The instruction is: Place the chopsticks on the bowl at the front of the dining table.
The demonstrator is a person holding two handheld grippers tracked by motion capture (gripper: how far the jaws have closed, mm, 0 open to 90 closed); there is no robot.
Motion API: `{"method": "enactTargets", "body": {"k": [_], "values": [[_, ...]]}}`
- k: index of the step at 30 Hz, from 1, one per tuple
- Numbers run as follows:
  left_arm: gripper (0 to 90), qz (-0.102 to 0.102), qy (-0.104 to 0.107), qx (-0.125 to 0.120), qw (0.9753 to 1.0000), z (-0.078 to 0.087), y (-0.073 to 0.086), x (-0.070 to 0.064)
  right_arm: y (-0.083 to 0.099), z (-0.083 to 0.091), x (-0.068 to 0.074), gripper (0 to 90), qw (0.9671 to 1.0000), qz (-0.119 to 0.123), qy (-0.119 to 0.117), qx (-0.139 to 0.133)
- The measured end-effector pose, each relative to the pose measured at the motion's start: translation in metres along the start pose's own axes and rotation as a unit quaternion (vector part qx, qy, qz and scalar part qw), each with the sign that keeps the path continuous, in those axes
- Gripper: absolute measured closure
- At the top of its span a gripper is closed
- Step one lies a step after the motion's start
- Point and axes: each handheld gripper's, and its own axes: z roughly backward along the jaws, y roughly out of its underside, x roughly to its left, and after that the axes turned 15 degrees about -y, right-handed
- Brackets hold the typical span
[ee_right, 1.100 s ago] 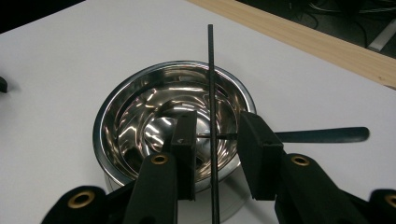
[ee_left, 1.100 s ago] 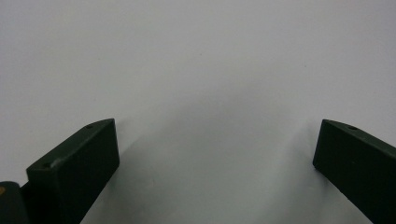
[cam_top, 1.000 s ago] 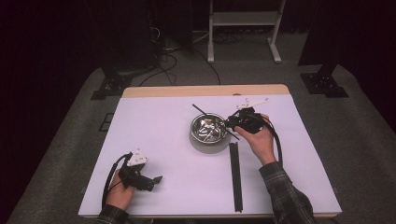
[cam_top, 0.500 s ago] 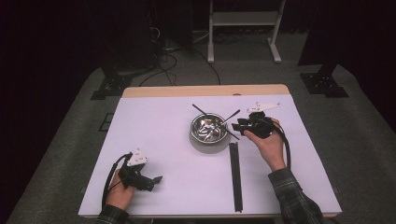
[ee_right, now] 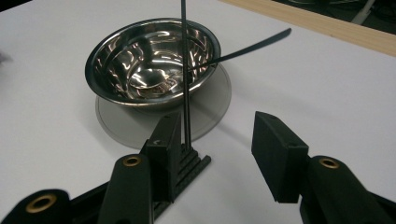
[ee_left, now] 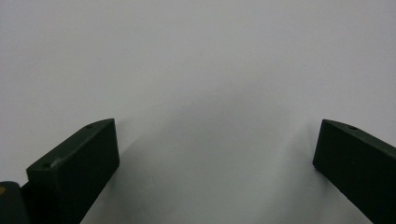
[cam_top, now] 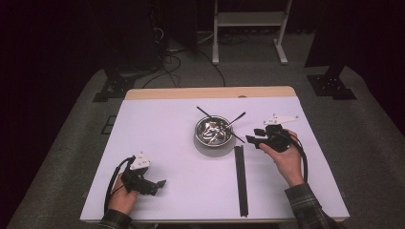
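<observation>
A shiny steel bowl stands mid-table on a grey round mat. Inside lies a spoon with its handle out over the far right rim. A thin black stick lies across the bowl, its near end resting on a row of long black sticks. My right gripper is open just right of the bowl, its left jaw beside that stick's end and nothing between the jaws. My left gripper rests open on the white sheet at the front left.
A white sheet covers the table, with a wooden strip bare along the far edge. Past the table, cables and a white metal stand sit on the dark floor.
My right gripper has drawn back from the bowl's rim to the right and a little toward the person, and its jaws now stand apart. The left gripper has not moved.
</observation>
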Motion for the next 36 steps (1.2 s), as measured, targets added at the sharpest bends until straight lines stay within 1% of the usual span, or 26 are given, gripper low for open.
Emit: {"method": "enactTargets", "body": {"k": [4,7,9,11,16,21,23,29,31,33,35,36], "values": [[0.0,0.0,0.0,0.0,1.0,0.0,0.0,0.0,0.01,0.01,0.0,50.4,0.9999,-0.006,0.009,-0.008],[0.0,0.0,0.0,0.0,1.0,0.0,0.0,0.0,0.015,0.016,0.001,49.5,0.9999,-0.006,0.01,-0.01],[0.0,0.0,0.0,0.0,1.0,0.0,0.0,0.0,0.019,0.02,0.001,49.0,0.9999,-0.004,0.014,-0.008],[0.0,0.0,0.0,0.0,1.0,0.0,0.0,0.0,0.025,0.025,0.001,48.8,0.9998,-0.009,0.014,-0.011],[0.0,0.0,0.0,0.0,1.0,0.0,0.0,0.0,0.039,0.033,0.002,47.9,0.9997,-0.016,0.016,-0.008],[0.0,0.001,0.0,0.0,1.0,0.0,0.0,0.0,0.053,0.038,0.002,46.7,0.9995,-0.025,0.018,-0.006],[0.0,0.0,0.001,0.0,1.0,0.0,0.0,0.0,0.056,0.038,0.002,45.6,0.9993,-0.031,0.019,-0.005],[0.0,0.001,0.001,0.0,1.0,0.0,0.0,0.0,0.062,0.033,0.004,44.7,0.9994,-0.03,0.018,0.0],[0.0,0.001,0.001,0.0,1.0,0.0,0.0,0.0,0.063,0.03,0.004,44.3,0.9994,-0.034,0.008,-0.001],[0.0,0.001,0.001,0.001,1.0,0.0,0.0,0.0,0.063,0.025,0.007,44.3,0.9996,-0.024,0.016,0.006],[0.0,0.001,0.001,0.0,1.0,0.0,0.0,0.0,0.063,0.02,0.007,44.2,0.9996,-0.026,0.008,0.009],[0.0,0.0,0.001,0.001,1.0,0.0,0.0,0.0,0.064,0.016,0.007,44.2,0.9996,-0.024,0.01,0.014]]}}
